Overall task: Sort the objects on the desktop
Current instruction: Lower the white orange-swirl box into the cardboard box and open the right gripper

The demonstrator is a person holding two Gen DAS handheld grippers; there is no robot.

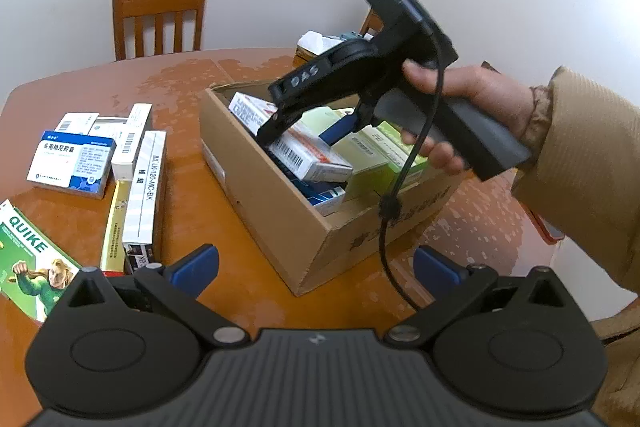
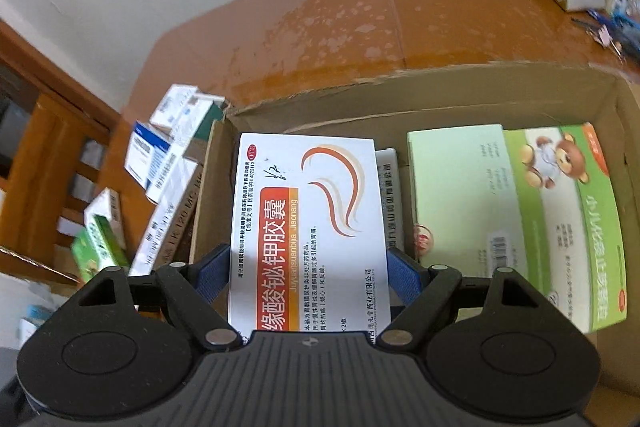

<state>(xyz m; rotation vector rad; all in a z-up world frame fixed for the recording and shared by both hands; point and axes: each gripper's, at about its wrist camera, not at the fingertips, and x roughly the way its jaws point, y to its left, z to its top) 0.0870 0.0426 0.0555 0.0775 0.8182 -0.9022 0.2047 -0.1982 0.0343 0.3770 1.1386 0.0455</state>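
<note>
My right gripper (image 2: 308, 279): pads clamped on the white medicine box (image 2: 308, 227), inside the cardboard carton (image 1: 280, 211).
My left gripper (image 1: 316, 267): spread, empty.
Done: several boxes in carton.
Left: loose boxes (image 1: 100, 155) on table (image 1: 60, 219).

The left gripper (image 1: 316, 269) sits at the lower centre of its own view, blue pads wide apart with nothing between them. At centre right, the person's right hand (image 1: 468, 107) grasps the right gripper (image 2: 308, 277), whose fingers angle downward, closed.
</note>
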